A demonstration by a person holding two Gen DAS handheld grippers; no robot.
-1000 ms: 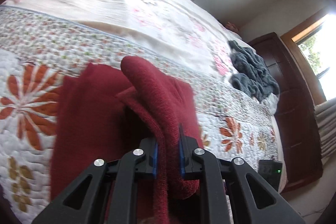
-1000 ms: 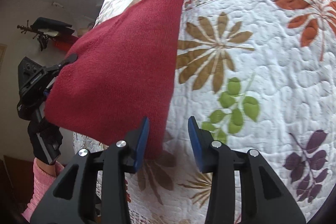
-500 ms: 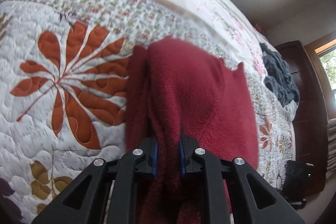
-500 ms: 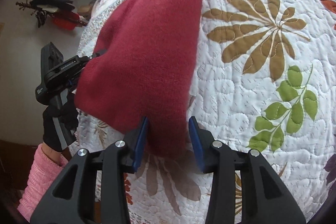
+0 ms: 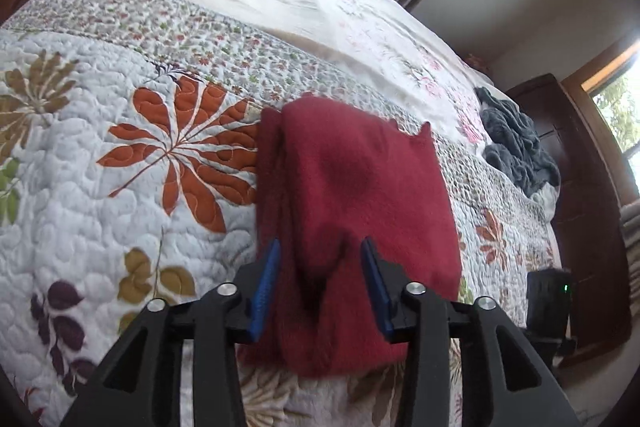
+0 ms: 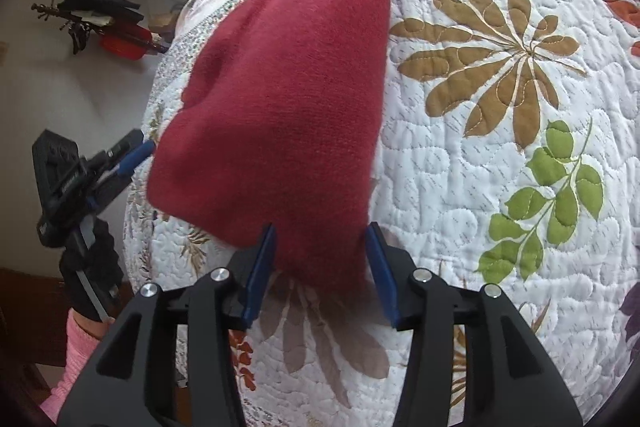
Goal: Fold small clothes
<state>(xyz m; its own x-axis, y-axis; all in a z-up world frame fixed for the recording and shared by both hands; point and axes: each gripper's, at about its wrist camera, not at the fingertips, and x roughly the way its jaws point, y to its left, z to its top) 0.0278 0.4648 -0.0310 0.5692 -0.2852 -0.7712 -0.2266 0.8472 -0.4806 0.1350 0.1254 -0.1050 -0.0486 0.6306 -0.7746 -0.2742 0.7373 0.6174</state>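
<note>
Red knit garment (image 5: 360, 195) lies folded on the floral quilt (image 5: 120, 187), filling the middle of my left wrist view from just above centre down to the lower middle. Its fabric looks soft and fuzzy, a deep crimson, with a layered edge showing along its left side and a small pointed corner sticking up at the upper right. A shallow dimple and a darker crease run down toward the bottom of the frame.

My left gripper (image 5: 320, 287) is spread apart, its blue pads standing either side of the near fold with a gap on each side, so nothing is pinched.

In the right wrist view the same red knit garment (image 6: 296, 99) runs from the top centre down to the lower middle, narrow at the far end with a ribbed hem and wide near me. My right gripper (image 6: 320, 271) is likewise spread wide, the cloth's near edge sitting between the blue pads; whether they touch it I cannot tell.

At the left edge of that view sits my other gripper, held by a black-gloved hand (image 6: 90, 267) with a pink sleeve (image 6: 76, 355).

A grey bundle of cloth (image 5: 516, 147) lies at the right of the left wrist view, well apart.
</note>
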